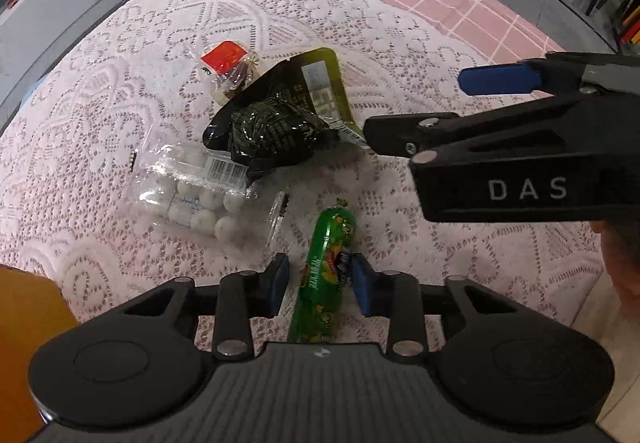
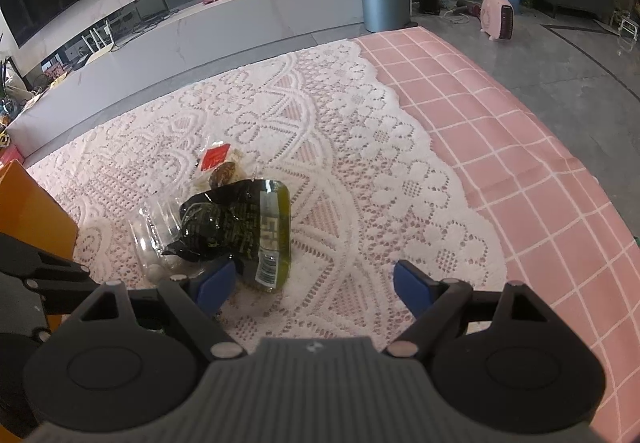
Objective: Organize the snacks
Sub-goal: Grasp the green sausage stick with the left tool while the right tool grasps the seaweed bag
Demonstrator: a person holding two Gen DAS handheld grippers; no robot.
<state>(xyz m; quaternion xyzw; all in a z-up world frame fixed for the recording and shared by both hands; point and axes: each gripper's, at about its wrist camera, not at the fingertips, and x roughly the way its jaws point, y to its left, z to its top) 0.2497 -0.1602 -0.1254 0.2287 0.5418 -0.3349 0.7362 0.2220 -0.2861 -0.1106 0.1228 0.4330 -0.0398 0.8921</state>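
Left gripper (image 1: 320, 281) jaws narrowed around green sausage stick (image 1: 326, 275); right pad touches the wrapper, left pad just off it. Right gripper (image 2: 314, 285) jaws wide apart, empty, just right of the snack pile. Both point steeply down at lace cloth (image 1: 120, 91). Pile: one dark pouch (image 1: 276, 123), one clear bag of white balls (image 1: 204, 199), one red-labelled packet (image 1: 226, 67).

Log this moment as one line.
left gripper: closing around green sausage | right gripper: open, empty | other snacks: on table
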